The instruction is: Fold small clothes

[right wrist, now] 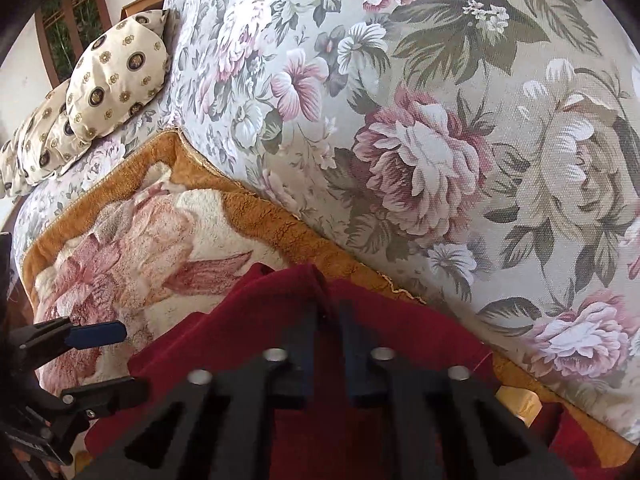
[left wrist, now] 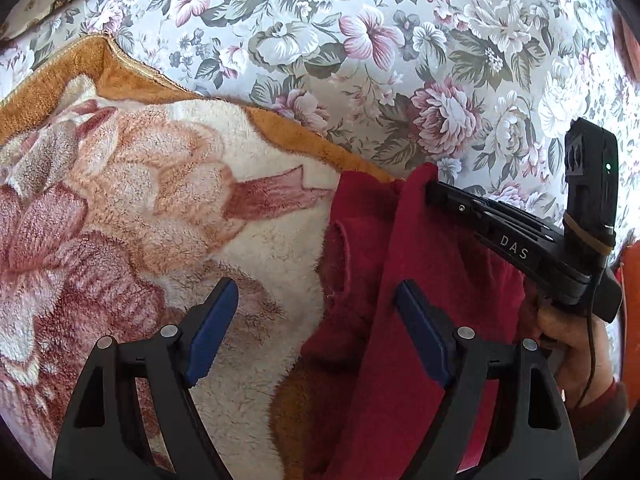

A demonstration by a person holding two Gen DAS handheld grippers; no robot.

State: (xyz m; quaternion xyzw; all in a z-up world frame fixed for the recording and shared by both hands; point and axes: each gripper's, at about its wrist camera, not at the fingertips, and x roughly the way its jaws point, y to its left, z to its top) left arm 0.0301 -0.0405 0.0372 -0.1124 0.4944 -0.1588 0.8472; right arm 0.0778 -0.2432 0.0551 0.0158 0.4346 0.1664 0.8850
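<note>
Floral upholstery [right wrist: 400, 120] rises behind a fleecy flower-patterned blanket [left wrist: 160, 184] with an orange border, and a patterned cushion [right wrist: 120, 76] sits at the far end. Your red garment [left wrist: 400, 280] lies on the blanket's near right part, one fold lifted. Your right gripper [right wrist: 328, 320] has its fingers pressed together, pinching a raised edge of the red garment. Your left gripper [left wrist: 316, 320] is spread wide above the blanket, its right blue pad [left wrist: 420, 332] touching the lifted cloth.
</note>
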